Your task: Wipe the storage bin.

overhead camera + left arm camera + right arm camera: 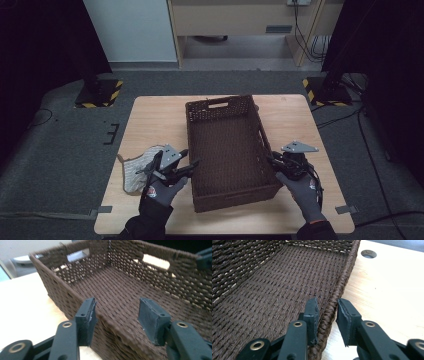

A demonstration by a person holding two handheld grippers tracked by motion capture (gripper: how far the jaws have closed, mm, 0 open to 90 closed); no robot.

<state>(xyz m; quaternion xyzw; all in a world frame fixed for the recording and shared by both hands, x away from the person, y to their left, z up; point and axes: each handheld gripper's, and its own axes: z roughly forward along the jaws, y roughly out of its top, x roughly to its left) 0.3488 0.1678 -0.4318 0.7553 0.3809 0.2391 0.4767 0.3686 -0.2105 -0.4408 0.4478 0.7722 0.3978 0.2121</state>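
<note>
A dark brown woven basket (220, 103) stands empty in the middle of the wooden table (150, 120). My left gripper (189, 158) is at its left wall near the front, open. In the left gripper view the jaws (116, 315) straddle the basket's rim (62, 293), one pad outside against the wall and the other well inside. My right gripper (274, 159) is at the right wall. Its jaws (327, 315) stand narrowly around the rim (344, 272); the inner pad lies on the weave and a thin gap shows at the outer pad.
A pale knitted cloth (131, 172) lies on the table left of the basket, under my left hand. A round hole (368, 253) sits in the tabletop beyond the right wall. Stands with yellow-black bases (97, 92) are on the floor behind.
</note>
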